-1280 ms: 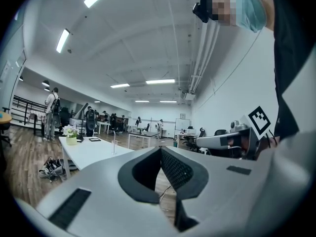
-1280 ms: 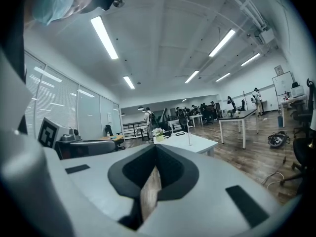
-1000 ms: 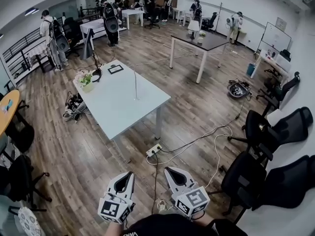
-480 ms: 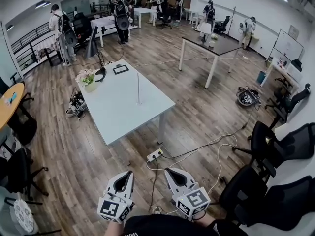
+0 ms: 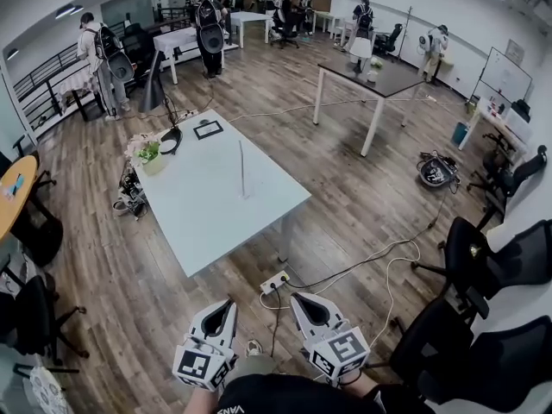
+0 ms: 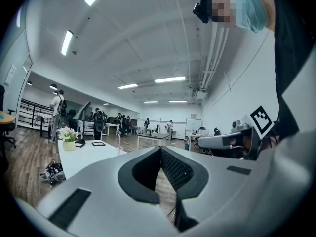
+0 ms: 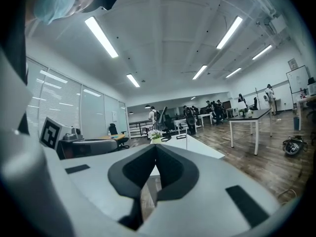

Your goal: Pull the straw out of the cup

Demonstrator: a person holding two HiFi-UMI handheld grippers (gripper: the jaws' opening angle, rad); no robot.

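Approach step, by my reading: nothing grasped yet. Left tongs point(image 5: 226, 304): tips together, empty, low over the wood floor, well short of the white surface point(image 5: 207, 205). Left end of the surface: small pot point(image 5: 153, 164) holding flowers point(image 5: 143, 147). Middle: straw point(image 5: 241, 166) upright in a clear cup point(image 5: 244, 193), the cup barely made out. Right tongs point(image 5: 297, 298): tips together, empty. Next move calls for reaching the surface, parting one pair, pinching the straw and lifting straight up.

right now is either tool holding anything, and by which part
Nothing is held. Left tool and right tool are shut and empty; the straw stands on the table.
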